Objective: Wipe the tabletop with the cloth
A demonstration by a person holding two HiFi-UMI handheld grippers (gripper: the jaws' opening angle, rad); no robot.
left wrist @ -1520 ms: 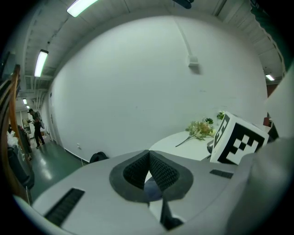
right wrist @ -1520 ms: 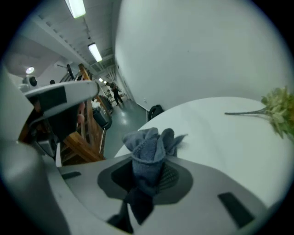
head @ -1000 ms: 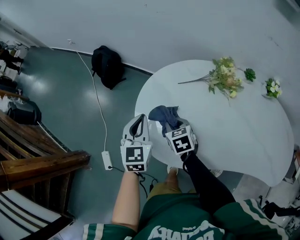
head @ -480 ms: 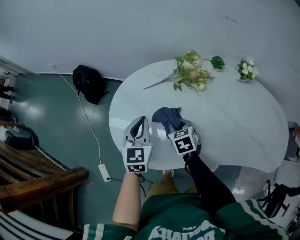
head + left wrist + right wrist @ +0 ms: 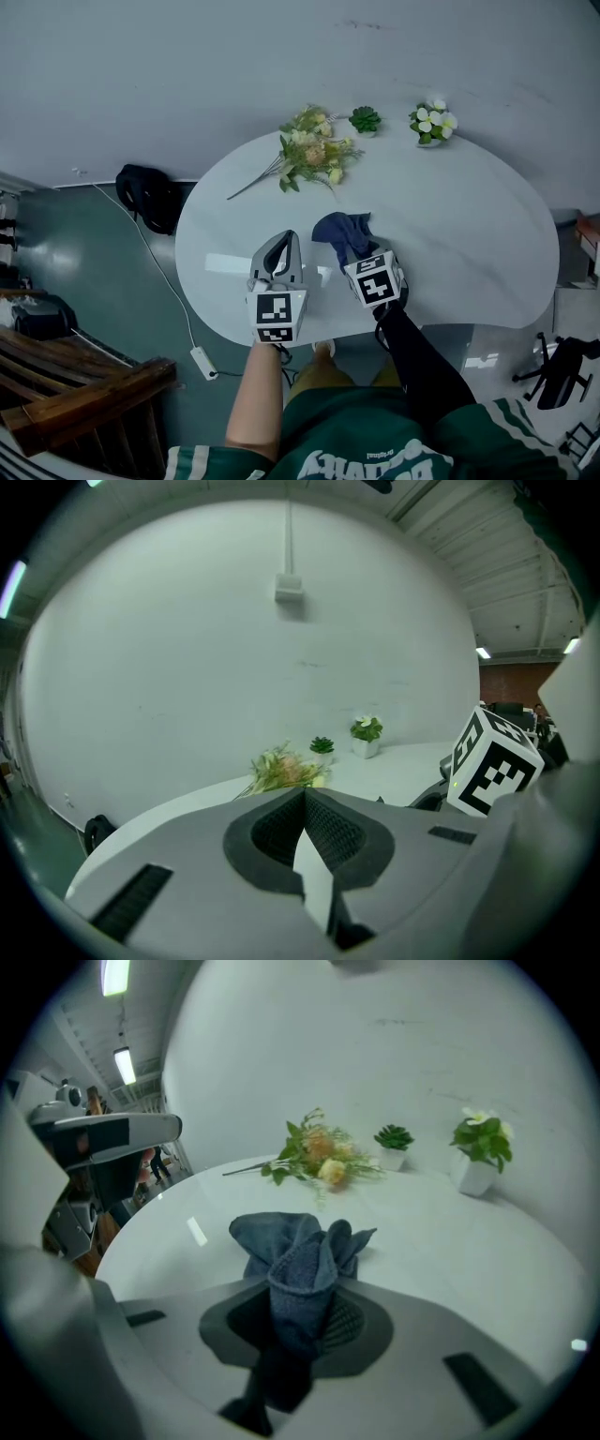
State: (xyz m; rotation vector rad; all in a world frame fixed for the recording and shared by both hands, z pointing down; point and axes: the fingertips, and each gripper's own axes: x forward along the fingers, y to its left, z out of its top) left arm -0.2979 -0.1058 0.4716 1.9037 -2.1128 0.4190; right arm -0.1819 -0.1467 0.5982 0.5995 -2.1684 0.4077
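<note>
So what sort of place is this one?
Likely a studio or workshop corner, not a home: painted floor with a trailing power strip, strip lights overhead, a white table staged with flowers.

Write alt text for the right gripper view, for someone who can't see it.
The right gripper is shut on a bunched blue cloth over a white table. A bouquet, a small green plant and a flowering plant sit farther back, near a white wall.

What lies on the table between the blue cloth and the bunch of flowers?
Nothing: bare white tabletop separates the cloth from the flowers, seen in the head view.
</note>
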